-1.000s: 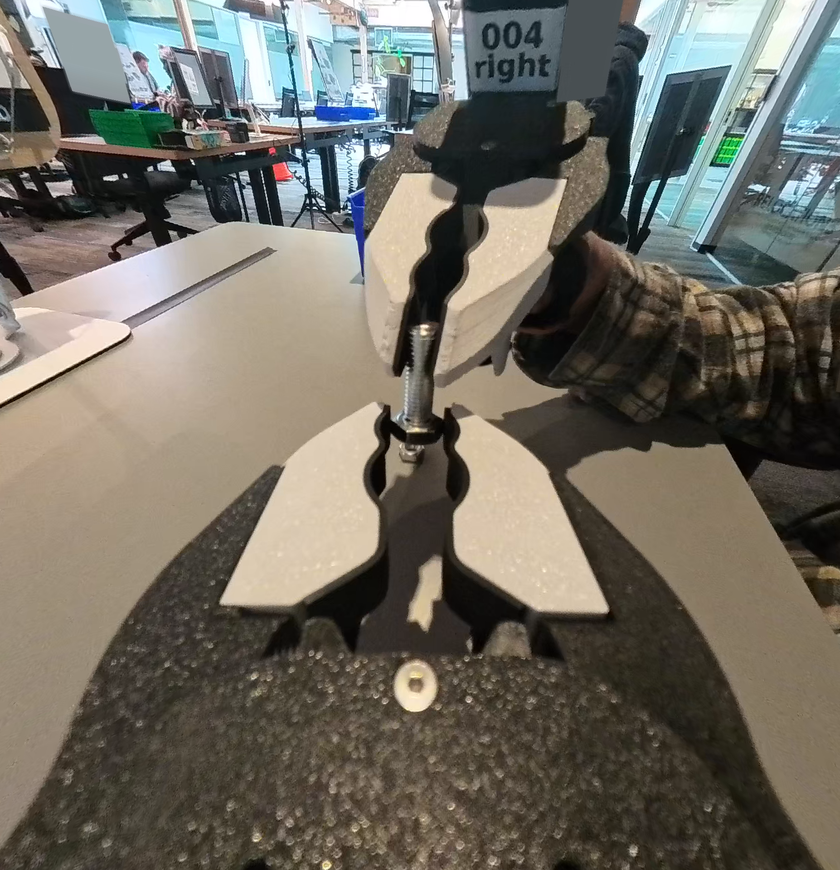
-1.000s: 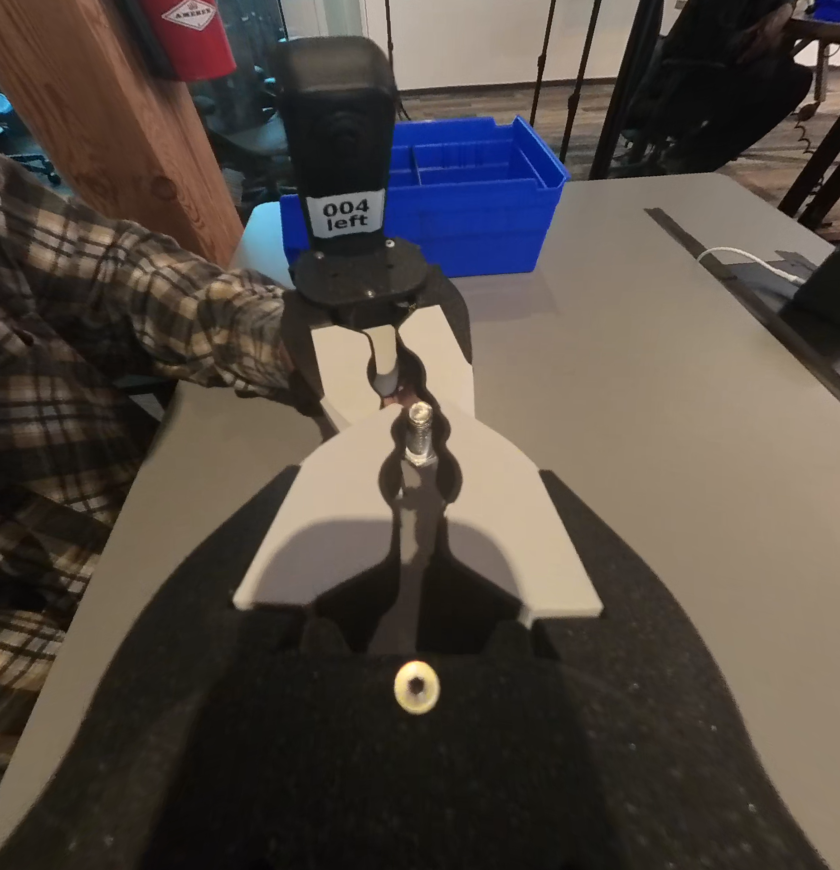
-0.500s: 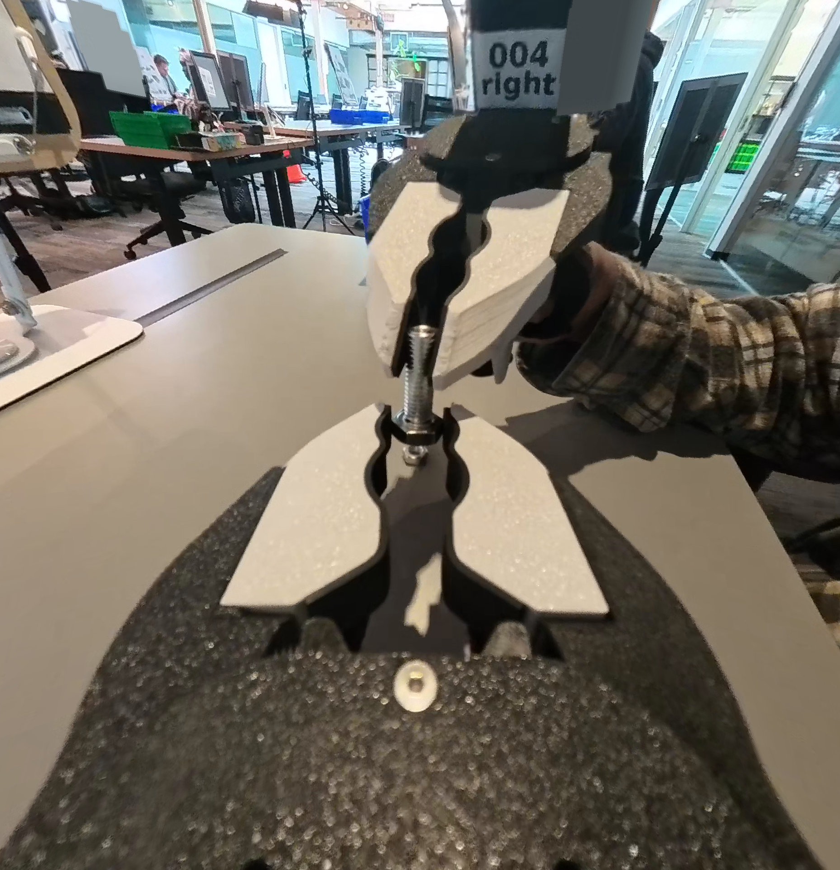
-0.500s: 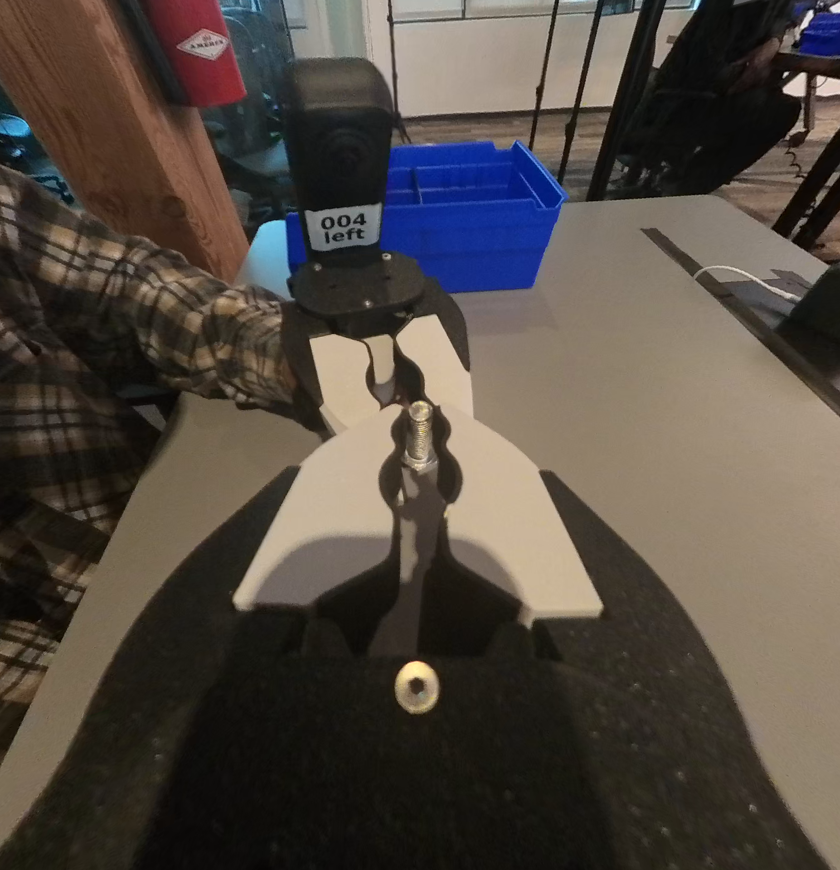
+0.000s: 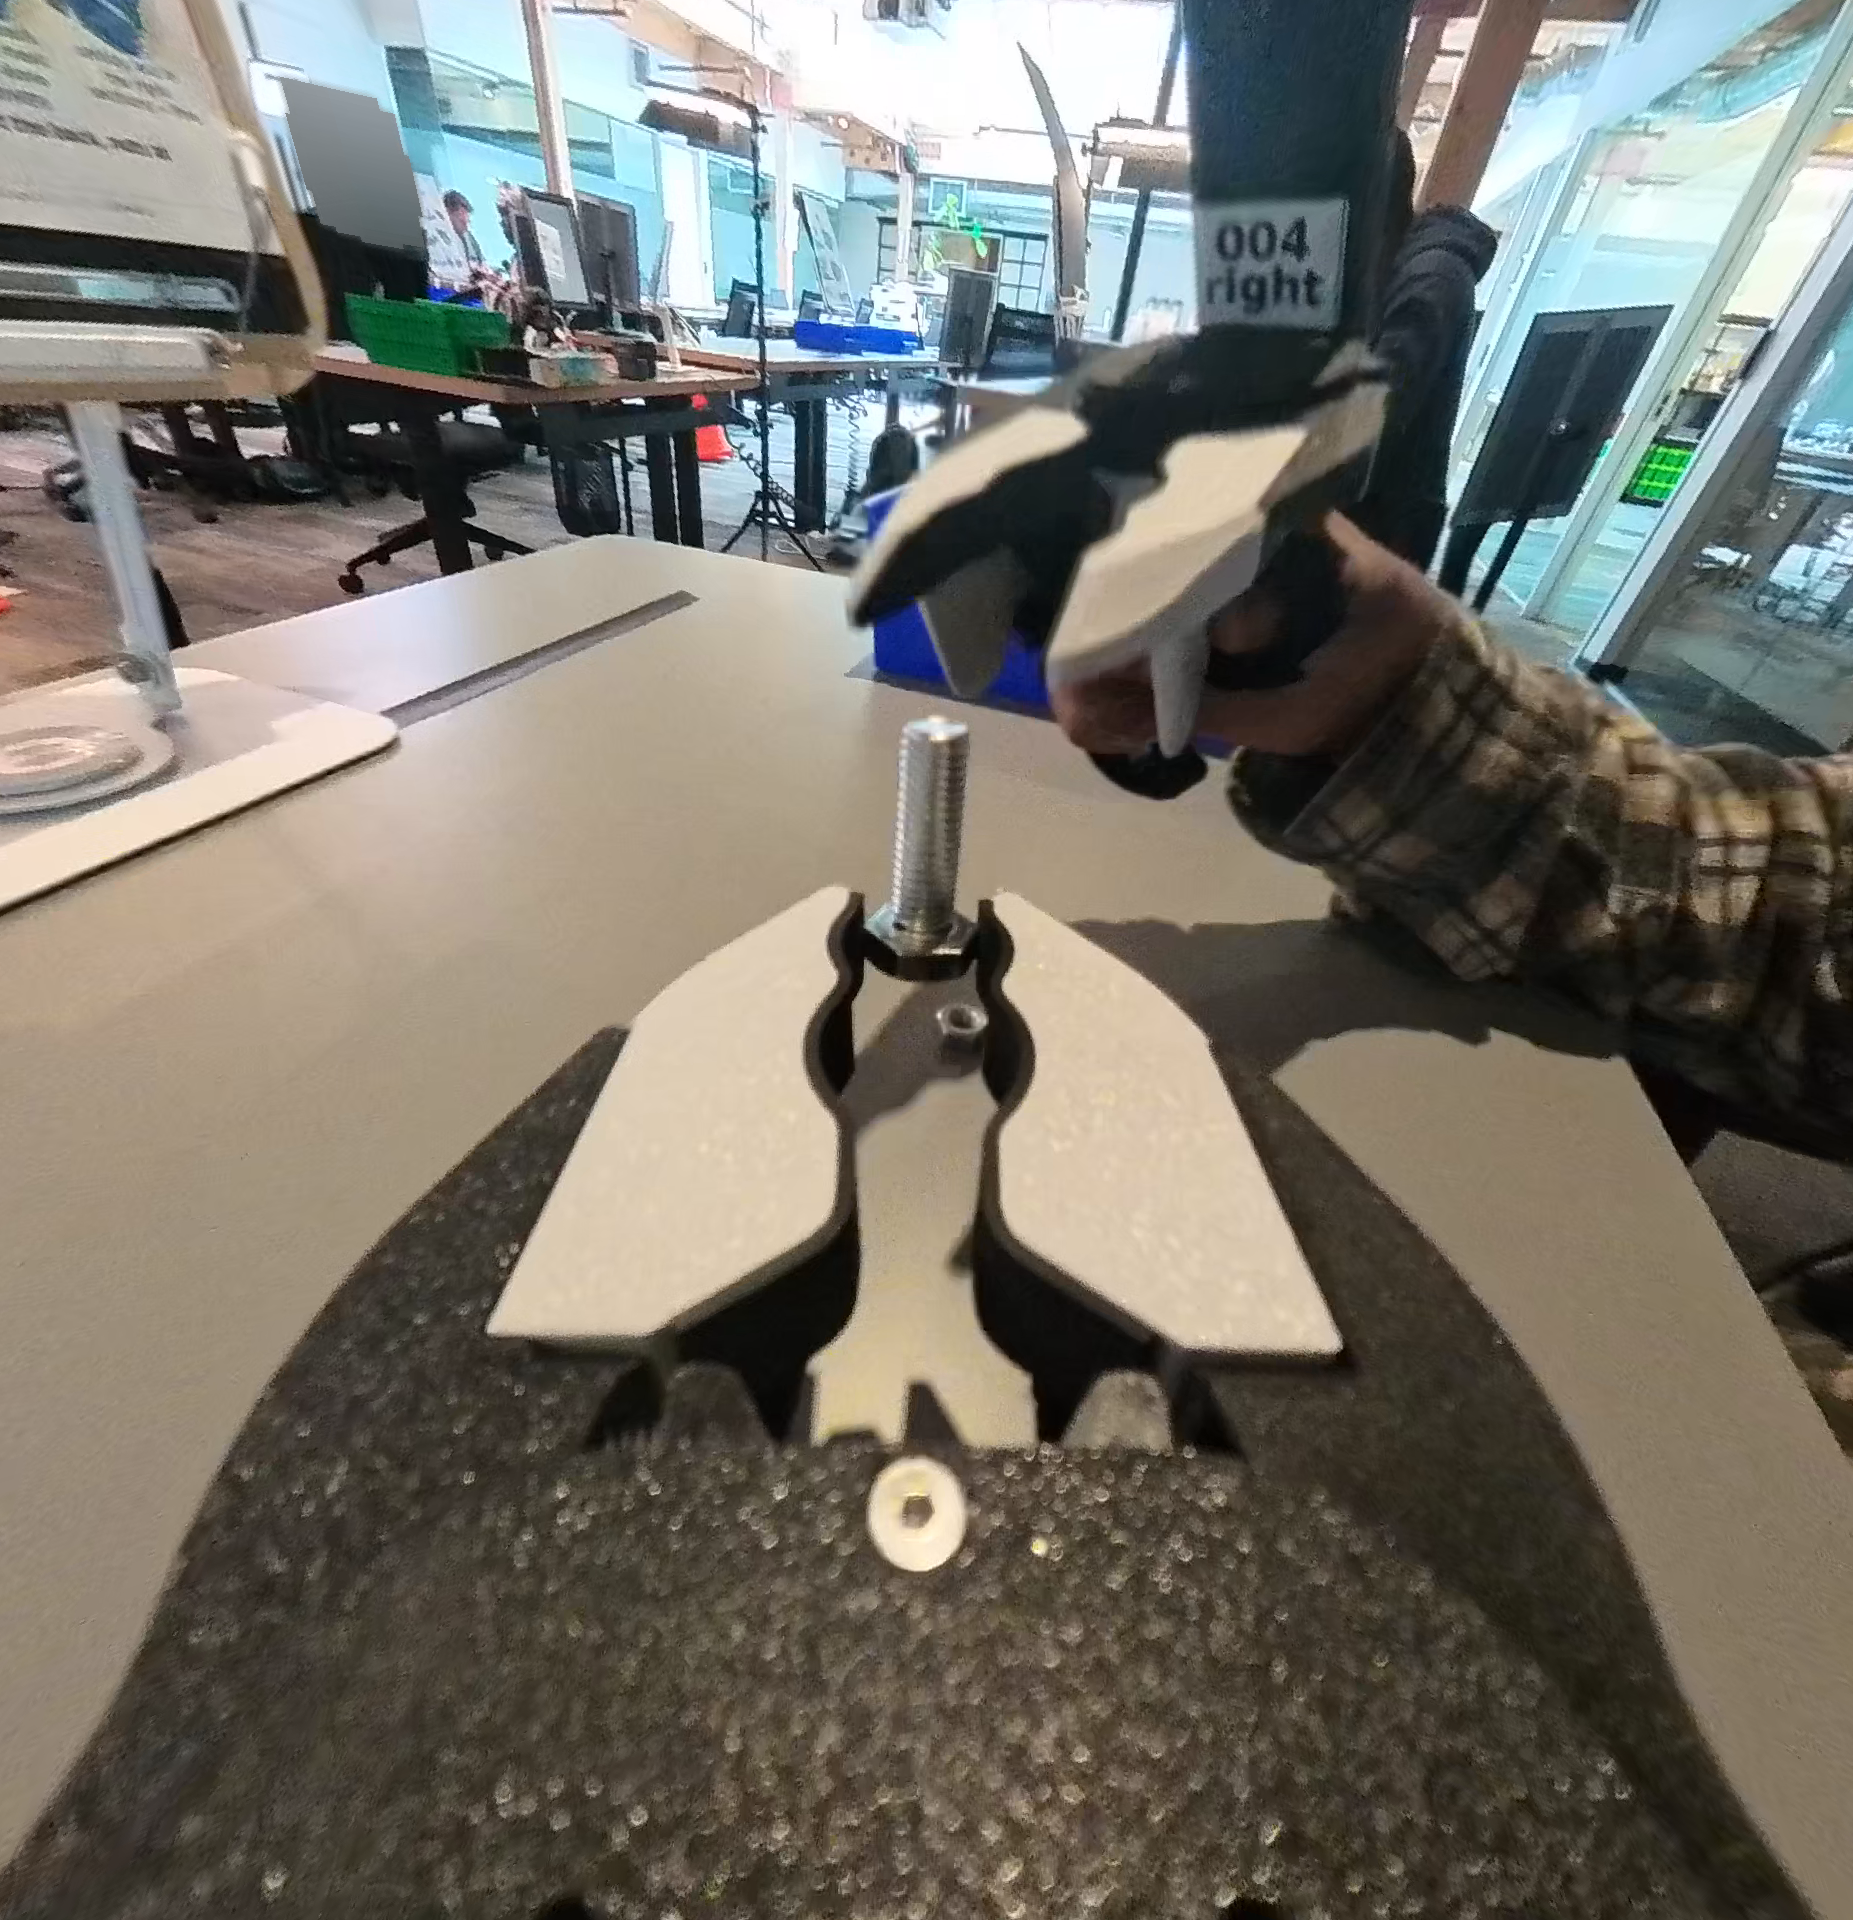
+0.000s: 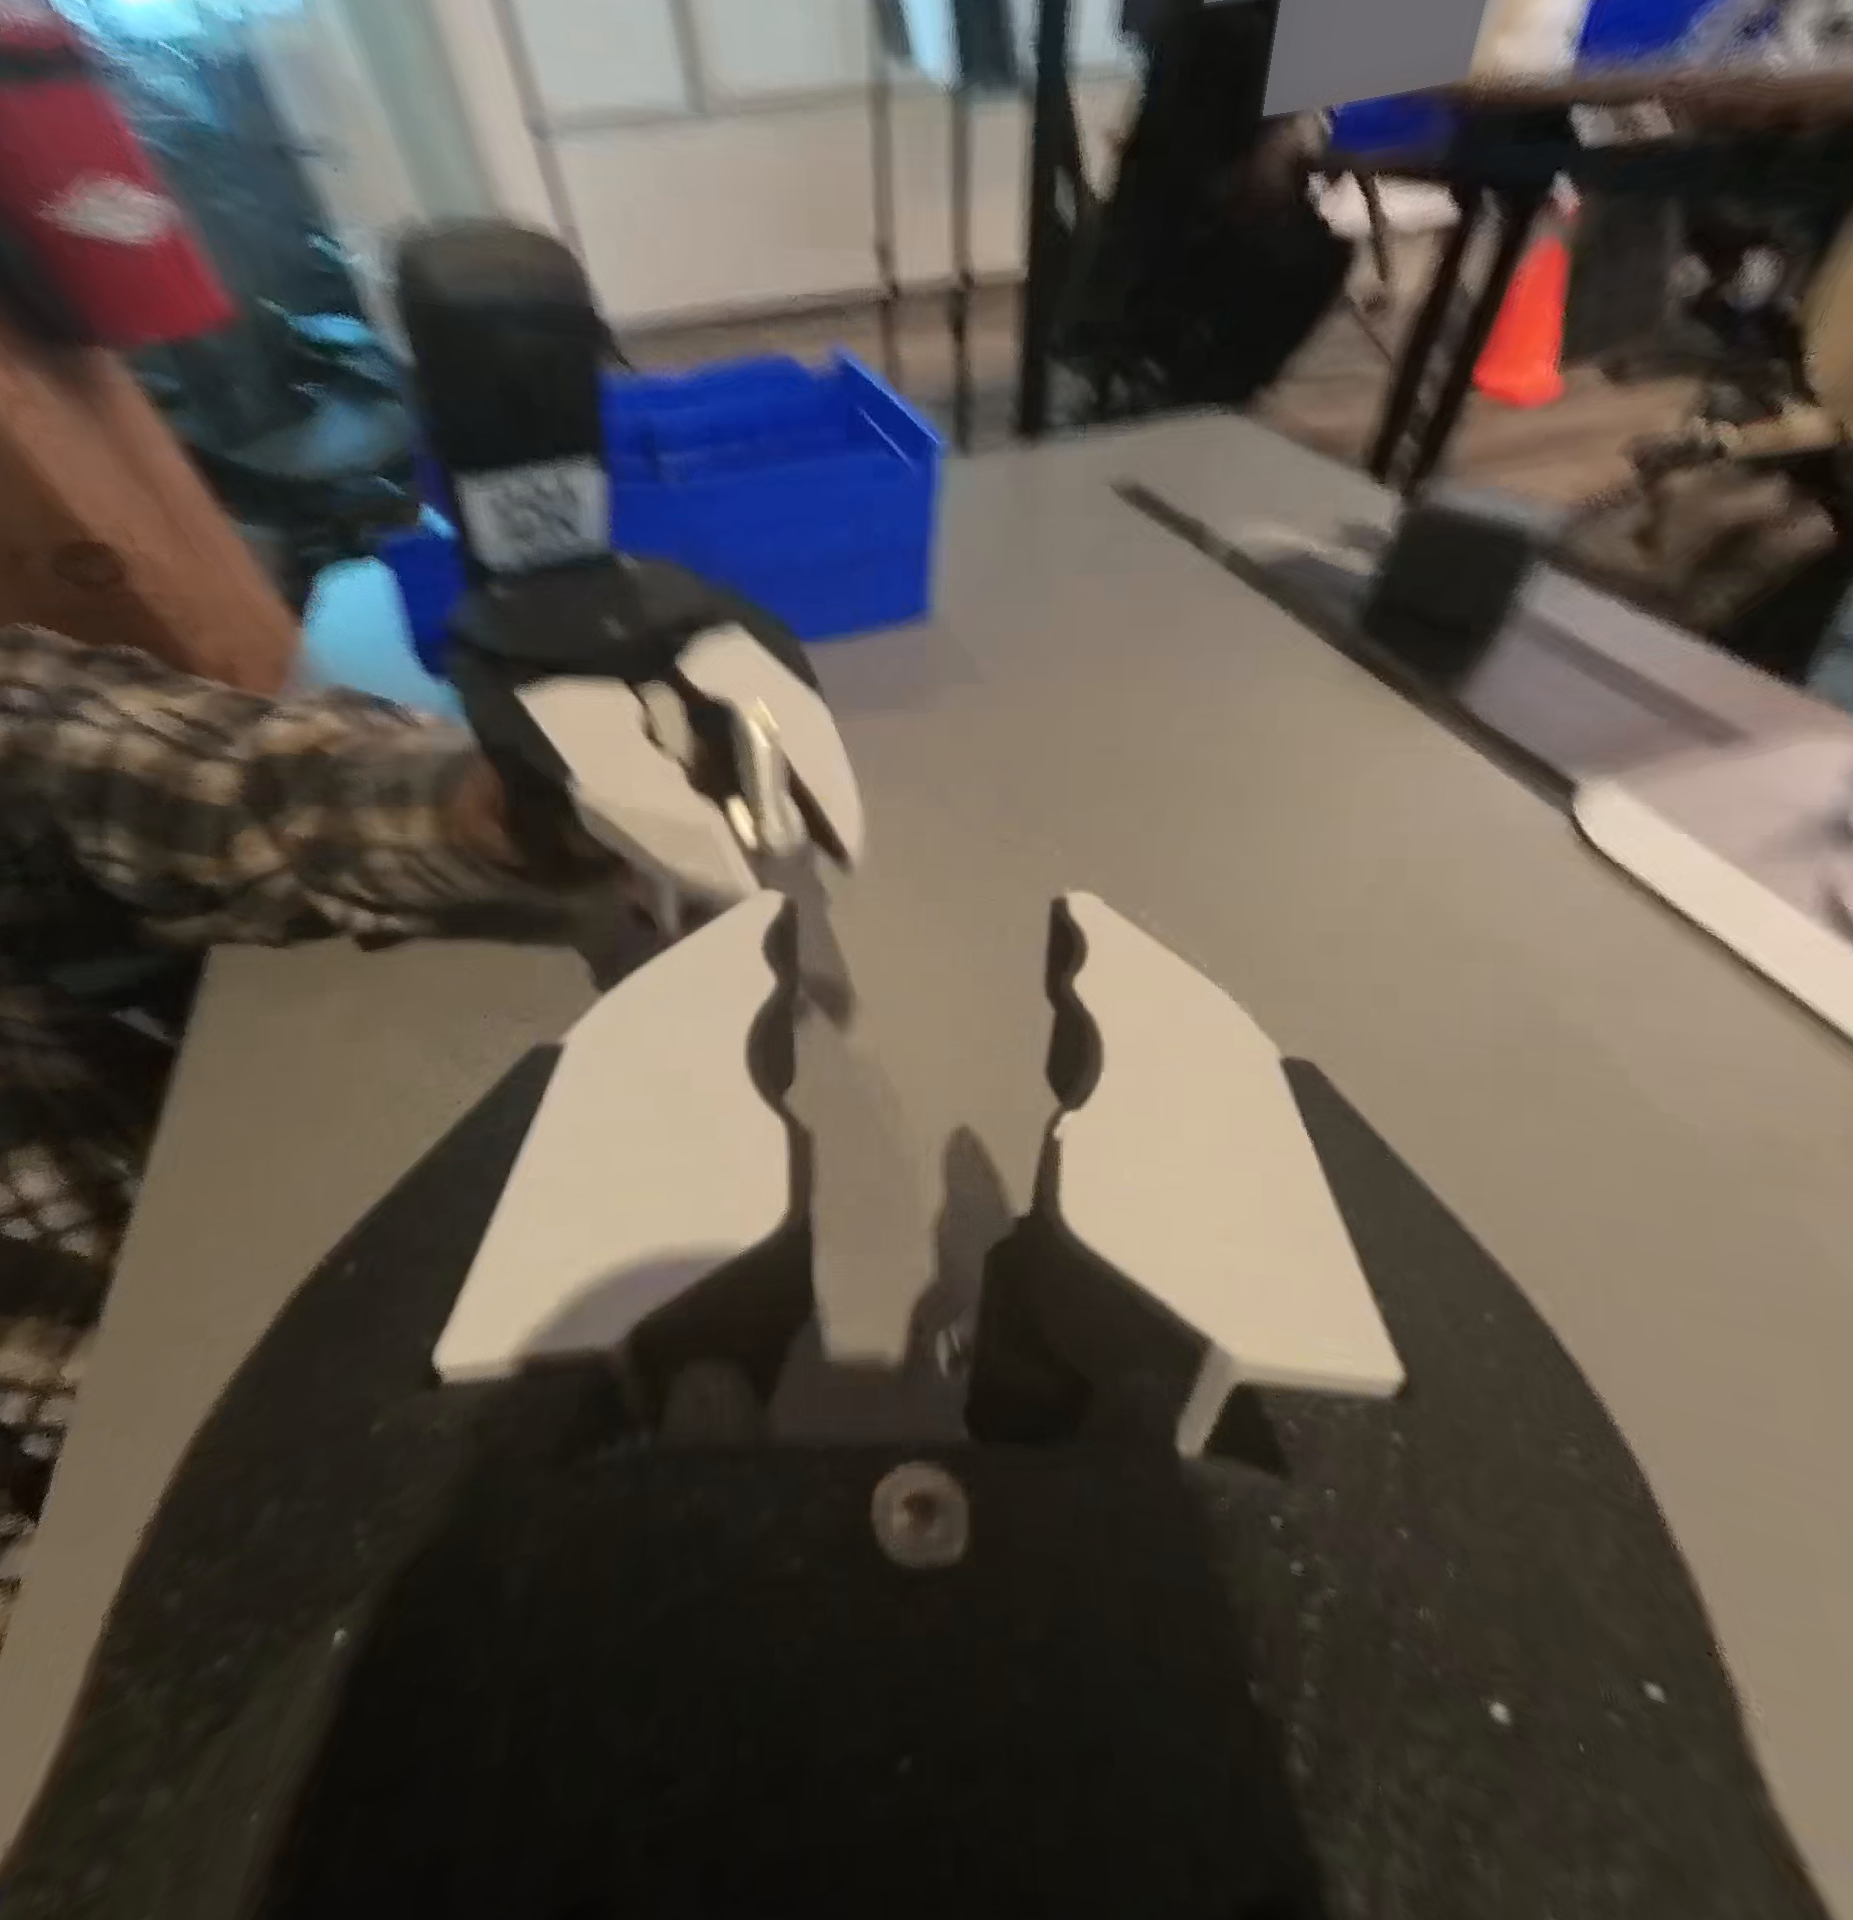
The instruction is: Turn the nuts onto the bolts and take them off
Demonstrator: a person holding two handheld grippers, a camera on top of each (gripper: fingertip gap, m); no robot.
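Observation:
A silver threaded bolt (image 5: 932, 821) stands upright. My left gripper (image 5: 920, 920) is shut on its dark hex base, just above the grey table (image 5: 382, 1039). A small silver nut (image 5: 953, 1023) lies on the table between the left fingers, behind the bolt. My right gripper (image 5: 979, 644) is open and empty, raised above and to the right of the bolt, clear of it. In the blurred right wrist view my right gripper (image 6: 917, 914) is wide open, with the left gripper (image 6: 693, 769) and the bolt (image 6: 766, 790) ahead to the left.
A blue bin (image 6: 776, 520) stands at the table's far end and shows behind the right gripper in the left wrist view (image 5: 901, 655). A white stand base (image 5: 174, 758) lies at the left. A small black box (image 6: 1441, 582) sits by the table's slot. A plaid sleeve (image 5: 1576, 883) reaches in from the right. The tips of one gripper are about 6 cm away from the tips of the other.
My right gripper has let go of the bolt's top, opened, and lifted up and away to the right. My left gripper still holds the bolt.

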